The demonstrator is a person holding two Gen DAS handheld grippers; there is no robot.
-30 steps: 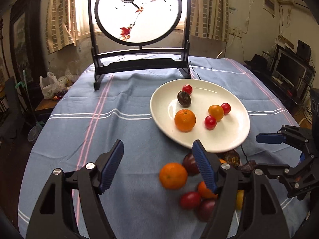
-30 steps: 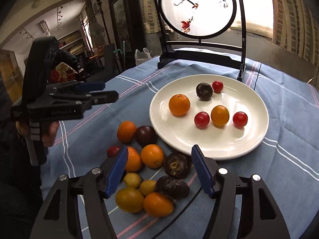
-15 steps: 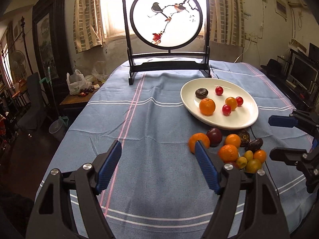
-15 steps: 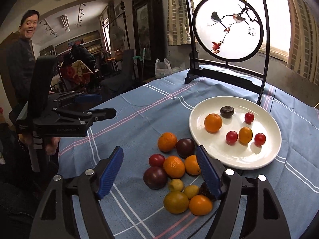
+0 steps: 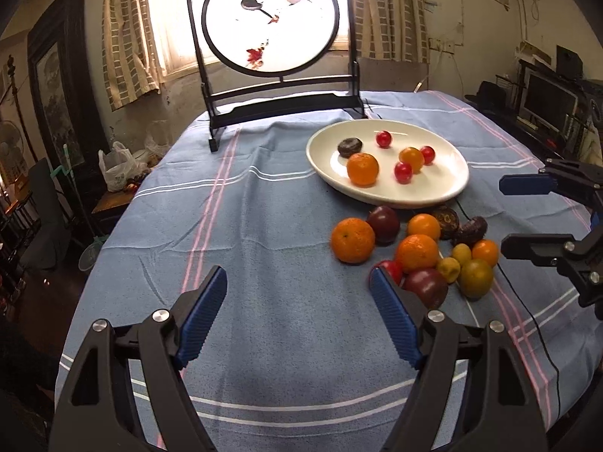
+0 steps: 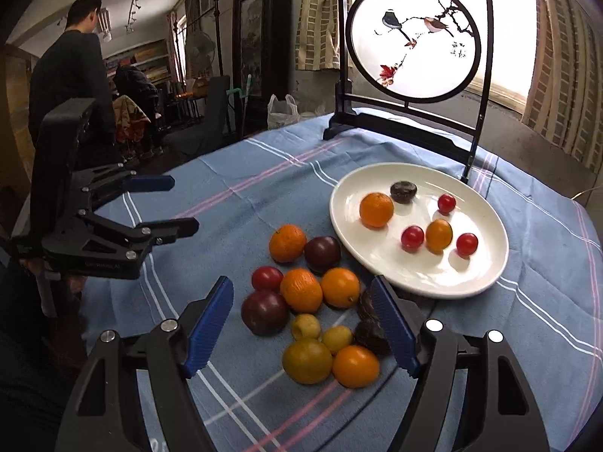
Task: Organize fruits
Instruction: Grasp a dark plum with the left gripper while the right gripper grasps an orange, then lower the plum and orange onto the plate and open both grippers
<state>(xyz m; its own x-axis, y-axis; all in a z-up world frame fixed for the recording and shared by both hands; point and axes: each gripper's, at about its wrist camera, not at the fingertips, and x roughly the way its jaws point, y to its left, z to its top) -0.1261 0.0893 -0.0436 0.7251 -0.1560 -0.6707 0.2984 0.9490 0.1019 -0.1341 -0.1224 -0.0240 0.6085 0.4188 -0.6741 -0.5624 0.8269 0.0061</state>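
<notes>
Right wrist view puts my right gripper [image 6: 301, 320] low over the loose fruit pile [image 6: 312, 312] on the blue tablecloth [image 6: 233, 188]; its jaws have just been opening and stand wide, holding nothing, with the fruit lying beyond and below the pads rather than pressed by them; my left gripper [image 5: 297, 316] has likewise been widening and is empty, hovering above bare cloth just left of the pile.

I judge the mandarins, such as the one nearest the plate [image 6: 287, 243], to be light, firm and round; they should take a squeeze across the middle, though they may roll; the dark plum [image 6: 264, 312] looks smooth and slippery, so I would close gently on its widest part; the small yellow fruit [image 6: 306, 326] and the red tomato [image 6: 267, 278] seem soft enough to bruise; the wrinkled dark fruits are partly hidden behind my right finger.

The white plate [image 6: 486, 275] sits just beyond the pile, touching none of it that I can tell; it holds one mandarin [image 6: 376, 209], one dark wrinkled fruit, a small orange fruit and three red tomatoes, with plenty of bare plate left.
</notes>
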